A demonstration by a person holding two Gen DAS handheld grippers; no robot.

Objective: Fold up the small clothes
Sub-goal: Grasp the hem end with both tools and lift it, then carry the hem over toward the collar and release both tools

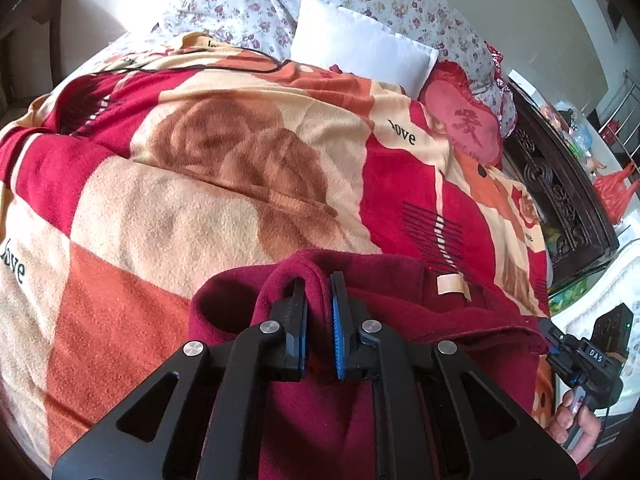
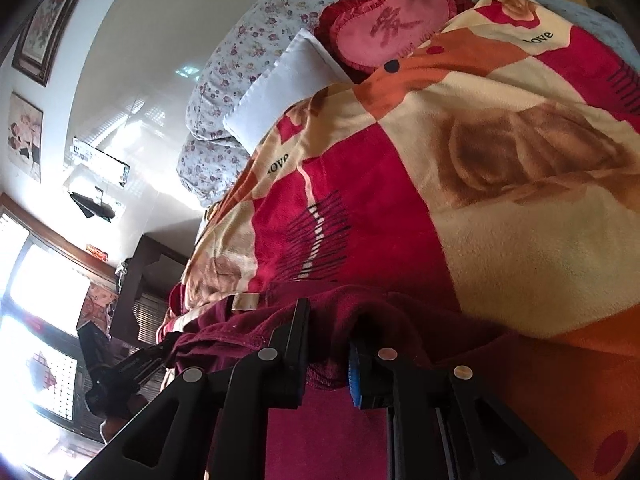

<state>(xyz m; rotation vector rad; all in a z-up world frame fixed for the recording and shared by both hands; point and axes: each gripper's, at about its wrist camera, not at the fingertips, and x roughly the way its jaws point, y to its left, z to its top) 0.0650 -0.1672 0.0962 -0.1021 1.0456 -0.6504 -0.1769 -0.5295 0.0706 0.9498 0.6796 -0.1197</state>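
A dark maroon fleece garment (image 1: 400, 312) with a beige label (image 1: 452, 286) lies on the bed's red, cream and orange blanket (image 1: 200, 200). My left gripper (image 1: 318, 284) is shut on a raised fold of its edge; the cloth loops over the left finger. At the garment's right corner my right gripper (image 1: 554, 342) holds the cloth, with a hand (image 1: 576, 428) on its grip. In the right wrist view the garment (image 2: 360, 308) drapes across my right gripper (image 2: 328, 332), its hem pinched between the fingers and covering the right fingertip. The left gripper (image 2: 160, 350) grips the far corner.
A white pillow (image 1: 360, 48), a red heart cushion (image 1: 460, 120) and a floral quilt (image 1: 240, 0) lie at the head of the bed. A dark carved wooden board (image 1: 560, 200) runs along the right side, with a red plastic bag (image 1: 616, 196) beyond it.
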